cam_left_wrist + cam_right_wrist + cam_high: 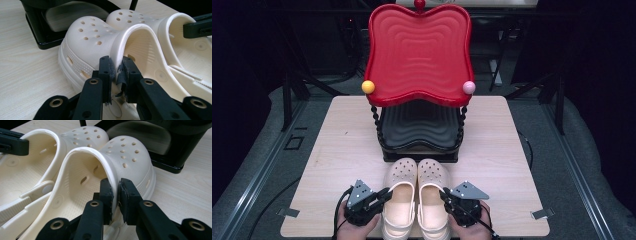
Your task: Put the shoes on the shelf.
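A pair of cream perforated clogs stands side by side at the table's front edge, toes toward the rack. My left gripper point(384, 194) is shut on the outer side wall of the left clog point(399, 192). In the left gripper view its pads pinch that clog's rim point(130, 37), with the gripper point(116, 62) coming from outside. My right gripper point(444, 192) is shut on the outer side wall of the right clog point(433, 192). In the right gripper view the gripper point(115, 183) clamps the rim of that clog point(130, 157). Both clogs rest on the table.
A two-tier rack stands just beyond the toes, with a red wavy tray point(418, 50) on top and a black tray point(419, 127) below. The light wooden table point(337, 150) extends left and right of it. A hand holds each gripper at the bottom edge.
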A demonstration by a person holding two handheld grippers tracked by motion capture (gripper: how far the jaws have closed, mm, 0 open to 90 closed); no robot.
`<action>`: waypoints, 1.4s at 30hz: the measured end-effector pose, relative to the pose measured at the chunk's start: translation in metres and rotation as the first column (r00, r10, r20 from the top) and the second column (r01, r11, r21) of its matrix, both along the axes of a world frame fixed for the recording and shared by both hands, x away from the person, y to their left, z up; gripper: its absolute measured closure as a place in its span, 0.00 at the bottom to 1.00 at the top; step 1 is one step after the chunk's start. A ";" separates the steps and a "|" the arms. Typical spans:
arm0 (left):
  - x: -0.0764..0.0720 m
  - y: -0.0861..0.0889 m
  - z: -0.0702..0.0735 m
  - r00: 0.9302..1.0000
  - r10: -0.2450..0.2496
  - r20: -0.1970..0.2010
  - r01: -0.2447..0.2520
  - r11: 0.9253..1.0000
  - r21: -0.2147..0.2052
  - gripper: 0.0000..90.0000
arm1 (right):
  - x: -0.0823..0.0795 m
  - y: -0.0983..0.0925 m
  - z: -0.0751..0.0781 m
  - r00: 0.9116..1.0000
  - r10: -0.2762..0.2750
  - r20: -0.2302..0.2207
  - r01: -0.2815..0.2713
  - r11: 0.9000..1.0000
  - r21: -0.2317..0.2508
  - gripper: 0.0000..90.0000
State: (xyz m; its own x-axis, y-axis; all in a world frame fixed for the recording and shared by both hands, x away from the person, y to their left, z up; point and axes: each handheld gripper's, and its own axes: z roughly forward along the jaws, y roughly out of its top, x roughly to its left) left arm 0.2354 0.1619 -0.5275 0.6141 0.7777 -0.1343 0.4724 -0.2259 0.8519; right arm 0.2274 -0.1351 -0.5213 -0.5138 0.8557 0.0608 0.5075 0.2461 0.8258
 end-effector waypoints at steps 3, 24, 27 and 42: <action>-0.002 0.001 0.003 1.000 0.000 0.011 0.000 1.000 -0.011 0.90 | -0.003 0.001 0.004 1.000 0.002 0.013 -0.002 1.000 0.017 0.90; -0.015 0.006 -0.005 0.999 0.026 0.023 -0.027 0.999 0.019 0.88 | -0.005 0.000 -0.003 1.000 -0.009 0.018 0.011 0.994 -0.106 0.90; -0.014 0.002 -0.010 1.000 0.012 0.004 -0.012 0.999 0.033 0.87 | -0.004 -0.001 -0.007 1.000 0.003 -0.010 -0.003 0.998 -0.066 0.88; 0.010 -0.018 0.001 0.999 -0.006 0.052 0.000 0.993 0.118 0.74 | 0.012 0.011 -0.002 0.997 0.059 0.052 -0.049 0.984 -0.170 0.76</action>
